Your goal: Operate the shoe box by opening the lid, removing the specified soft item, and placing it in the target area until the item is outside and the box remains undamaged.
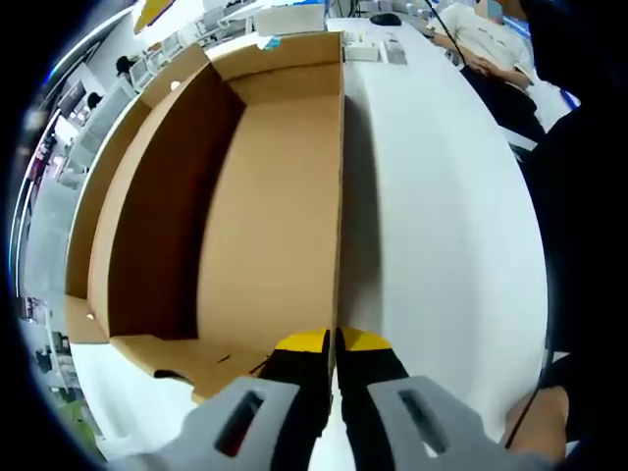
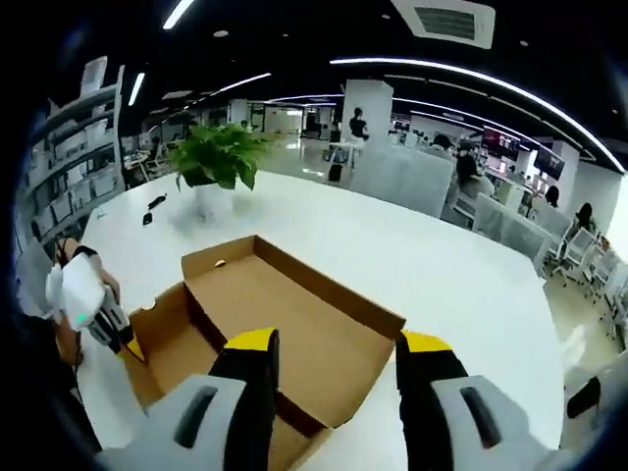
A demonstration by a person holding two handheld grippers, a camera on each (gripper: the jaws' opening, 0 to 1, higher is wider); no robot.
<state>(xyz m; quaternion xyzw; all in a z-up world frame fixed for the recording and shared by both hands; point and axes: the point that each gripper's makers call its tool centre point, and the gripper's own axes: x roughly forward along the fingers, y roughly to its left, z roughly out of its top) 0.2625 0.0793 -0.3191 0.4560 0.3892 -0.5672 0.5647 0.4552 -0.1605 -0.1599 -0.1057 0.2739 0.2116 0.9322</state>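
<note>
1. Left gripper view: the shoe box point(image 1: 245, 196) lay open on the white table point(image 1: 442, 196), its brown cardboard interior bare as far as could be seen. No soft item could be made out inside it.
2. Further right in the same view, the box's long wall point(image 1: 341, 177) ran straight up the middle of the picture, edge-on to the camera.
3. The left gripper point(image 1: 332, 345) sat at the near end of that wall. Its 2 yellow-tipped black jaws were pressed almost together, with the cardboard edge running into the thin gap between them; they appeared to pinch the wall.
4. At the far right of that view, a seated person point(image 1: 491, 44) was at the table's far end, and a dark sleeve point(image 1: 579, 196) filled the edge.
5. Right gripper view, left edge: the left gripper point(image 2: 98, 314) appeared, held by a hand, touching the box's near corner.
6. Centre: the shoe box point(image 2: 285, 324) sat open on the table point(image 2: 471, 275), flaps point(image 2: 211, 257) standing up; the visible floor was plain cardboard.
7. A potted plant point(image 2: 218, 162) stood on the table beyond the box, well apart from it.
8. Bottom: the right gripper point(image 2: 339, 358) hovered over the box, its 2 jaws spread wide with nothing between them.
</note>
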